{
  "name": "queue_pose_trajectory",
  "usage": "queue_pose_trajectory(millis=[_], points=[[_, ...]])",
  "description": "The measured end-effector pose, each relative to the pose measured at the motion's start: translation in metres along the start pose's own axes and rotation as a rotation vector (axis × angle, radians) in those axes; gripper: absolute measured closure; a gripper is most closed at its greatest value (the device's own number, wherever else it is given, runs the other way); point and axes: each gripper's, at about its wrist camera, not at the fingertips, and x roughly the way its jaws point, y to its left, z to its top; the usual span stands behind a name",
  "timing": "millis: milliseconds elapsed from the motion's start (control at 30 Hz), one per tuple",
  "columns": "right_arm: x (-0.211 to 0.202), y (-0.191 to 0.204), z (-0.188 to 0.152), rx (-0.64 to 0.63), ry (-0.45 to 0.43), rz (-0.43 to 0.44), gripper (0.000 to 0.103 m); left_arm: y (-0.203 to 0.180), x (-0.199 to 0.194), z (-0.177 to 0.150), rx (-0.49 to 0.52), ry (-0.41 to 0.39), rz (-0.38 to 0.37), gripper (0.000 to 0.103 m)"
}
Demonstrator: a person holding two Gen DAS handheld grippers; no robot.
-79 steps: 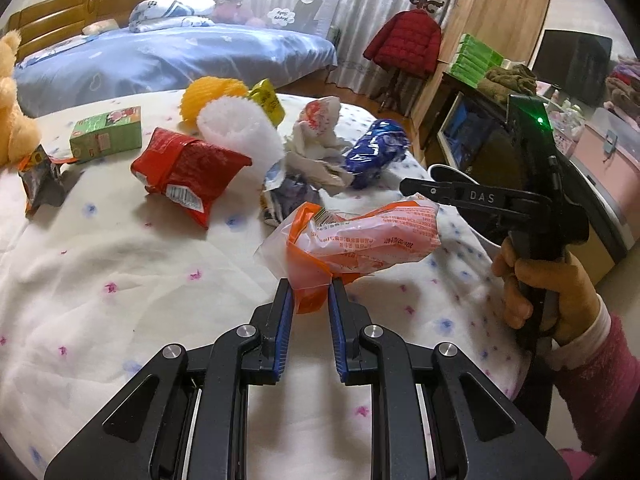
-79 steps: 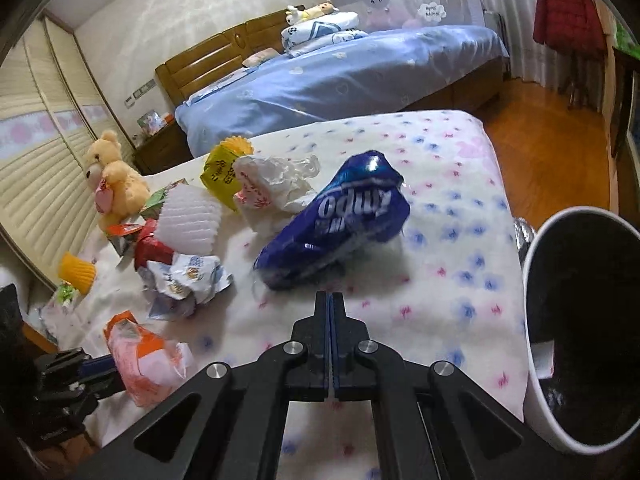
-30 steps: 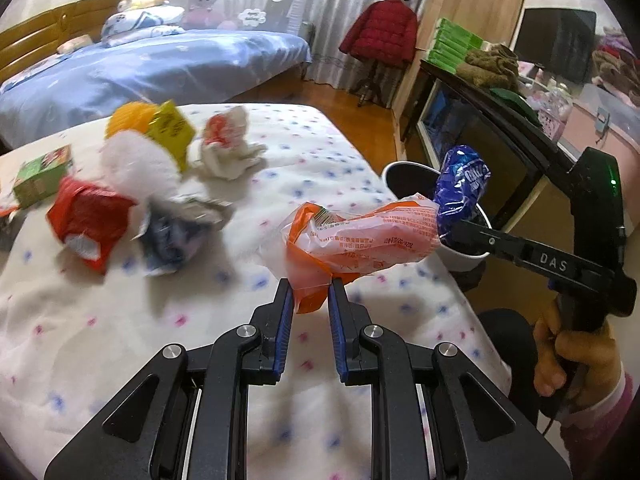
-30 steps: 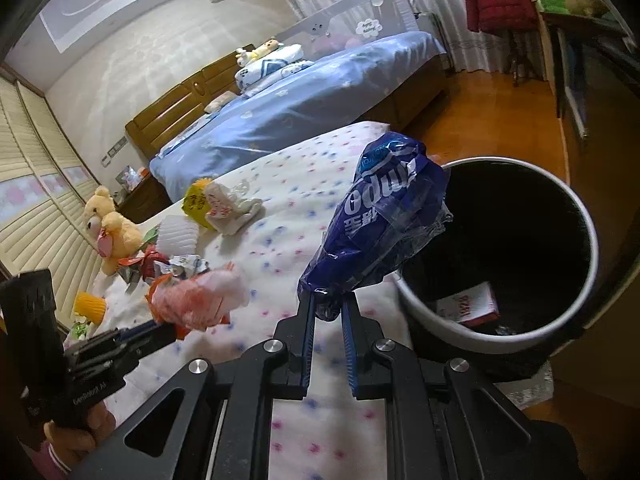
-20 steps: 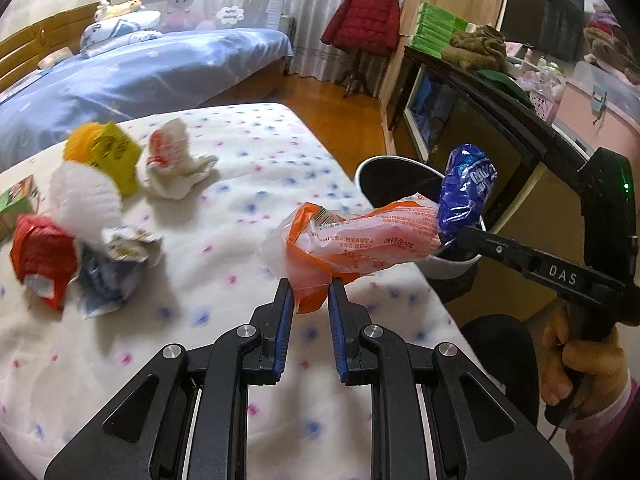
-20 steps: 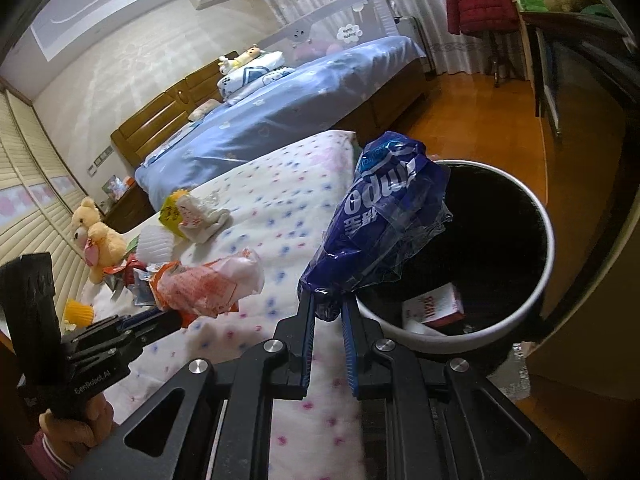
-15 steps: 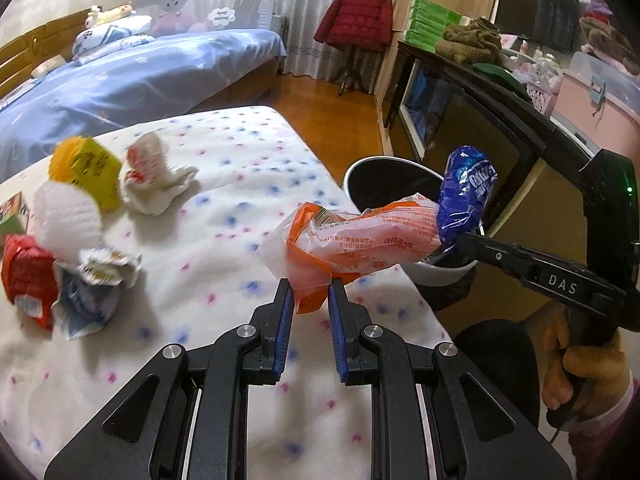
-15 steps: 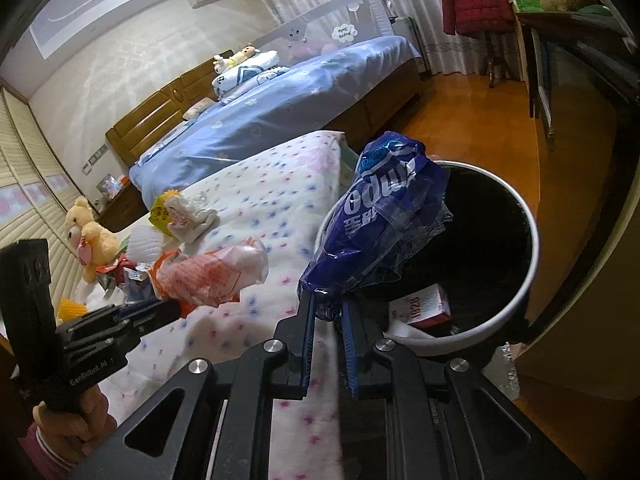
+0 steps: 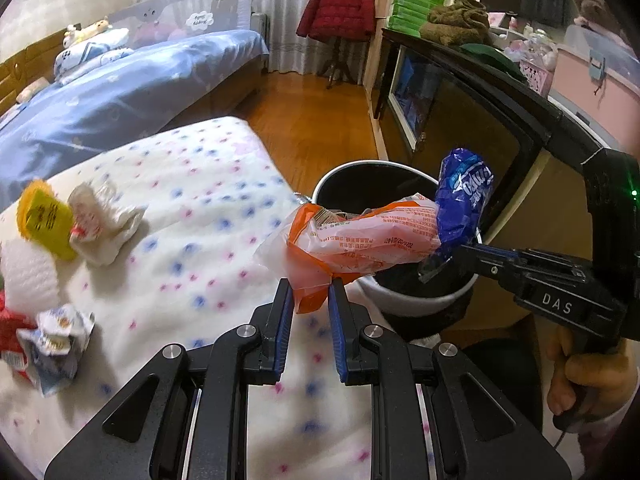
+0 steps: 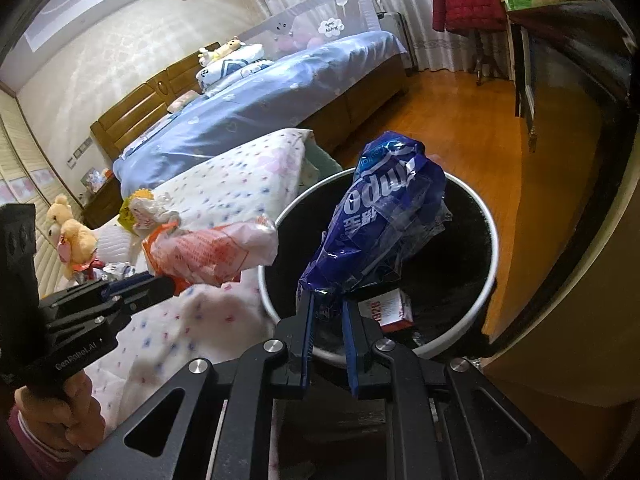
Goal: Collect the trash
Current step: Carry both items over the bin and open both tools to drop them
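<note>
I am gripping an orange and white wrapper (image 9: 360, 240) in my left tool (image 9: 310, 292), its blue pads nearly closed on the wrapper's crumpled orange end, so the rest of the bag is sticking out ahead of the fingers. My right tool (image 10: 326, 304) is pinching the twisted bottom of a blue snack bag (image 10: 384, 216) in the same narrow way, and the bag is standing upright above the fingers.

The blue snack bag is hanging over the open mouth of the trash bin (image 10: 490, 276), a round bin with a pale rim and a dark inside. A small red and white box (image 10: 390, 308) is lying at the bottom of it. In the left wrist view the far tip of the orange and white wrapper is reaching over the near rim of the bin and is just beside the blue bag; whether the two are touching I cannot tell.

The bin is standing right against the edge of the bed with the dotted white cover (image 9: 192, 240). More rubbish is lying on that cover, well apart from the bin: a yellow packet (image 9: 44, 220), a crumpled white wrapper (image 9: 104, 224), a white foam net (image 9: 24, 276), a crushed blue and white wrapper (image 9: 56, 348) and a red packet (image 9: 12, 332) at the frame's edge.
</note>
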Motion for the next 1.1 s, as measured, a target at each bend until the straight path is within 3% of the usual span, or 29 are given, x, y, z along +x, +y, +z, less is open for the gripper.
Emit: queue_pose_trajectory(millis=[1100], points=[[0.019, -0.025, 0.017, 0.015, 0.057, -0.034, 0.089, -0.022, 0.05, 0.03, 0.005, 0.067, -0.03, 0.085]])
